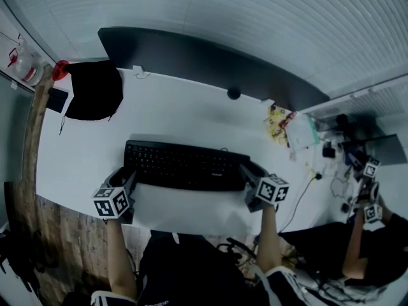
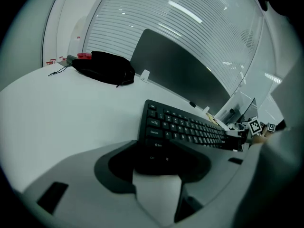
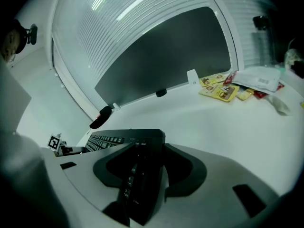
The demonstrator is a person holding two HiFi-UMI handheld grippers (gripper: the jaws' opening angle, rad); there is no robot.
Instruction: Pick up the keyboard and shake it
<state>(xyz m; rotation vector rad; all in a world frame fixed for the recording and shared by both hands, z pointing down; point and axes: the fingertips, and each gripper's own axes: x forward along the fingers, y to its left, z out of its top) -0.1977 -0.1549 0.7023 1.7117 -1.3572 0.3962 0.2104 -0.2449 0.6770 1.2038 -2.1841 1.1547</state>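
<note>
Keyboard (image 1: 185, 166) lies lengthwise across the near part of the white desk (image 1: 178, 107), black, with its keys facing up. The head view does not settle whether it rests on the desk or is just clear of it.

The left gripper (image 1: 131, 177) is at the keyboard's left end. In the left gripper view the near left corner of the keyboard (image 2: 185, 127) sits in the gap of that gripper (image 2: 159, 158), and the dark jaws are drawn in against it on either side.

The right gripper (image 1: 248, 177) is at the opposite end. In the right gripper view the number-pad end of the keyboard (image 3: 142, 184) fills the space between the jaws of that gripper (image 3: 142, 160), which are closed onto it.

A black bag (image 1: 92, 89) lies on the far left of the desk, well apart from the keyboard. A dark divider panel (image 1: 210, 62) runs along the desk's far edge. Yellow snack packets (image 1: 277, 120) lie at the far right, near a clutter of cables.
</note>
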